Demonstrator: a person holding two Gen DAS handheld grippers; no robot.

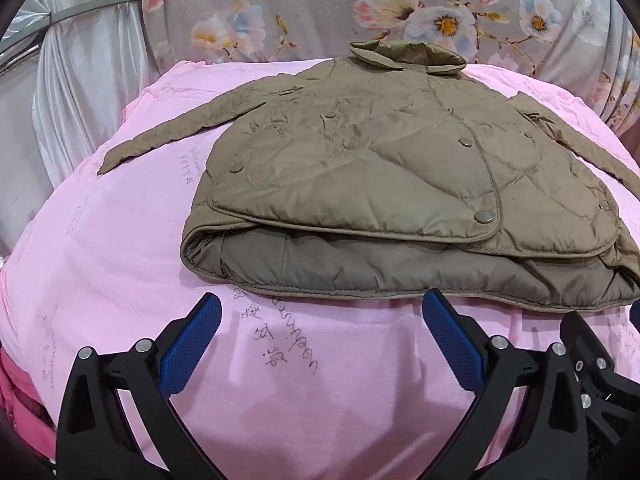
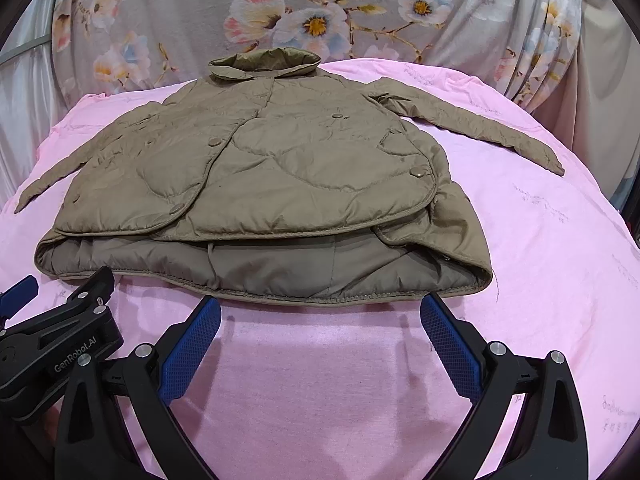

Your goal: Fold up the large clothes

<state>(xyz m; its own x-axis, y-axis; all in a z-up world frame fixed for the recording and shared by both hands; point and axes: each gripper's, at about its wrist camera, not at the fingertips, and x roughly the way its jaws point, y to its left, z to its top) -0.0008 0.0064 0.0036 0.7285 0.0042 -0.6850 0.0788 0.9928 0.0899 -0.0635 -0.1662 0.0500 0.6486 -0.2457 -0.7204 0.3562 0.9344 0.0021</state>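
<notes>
The left claw [image 1: 320, 308] hovers low over a pink sheet [image 1: 100, 260], its two blue-padded fingers [image 1: 192, 344] spread wide apart and holding nothing, tips pointing forward at the near hem of a jacket. The right claw [image 2: 320, 310] sits in the same pose just beside it, blue fingers [image 2: 450, 344] parted and empty, tips nearly at the hem's edge; whether they touch it cannot be told. Both claws are level and side by side, close enough that each camera catches the other's black frame at its edge. The olive-brown quilted jacket [image 1: 380, 168] lies flat on the pink sheet directly ahead of both claws, front side up, snapped shut with round metal buttons [image 1: 483, 216] down its overlapping front. Its collar [image 2: 264, 65] is at the far end, and the near hem gapes slightly, showing the smooth lining inside. Each sleeve stretches outward and toward the near side, the left sleeve [image 1: 180, 132] and right sleeve [image 2: 480, 126] both lying flat on the sheet. Behind the bed hangs a grey fabric [image 2: 360, 12] printed with pink, white and blue flowers
</notes>
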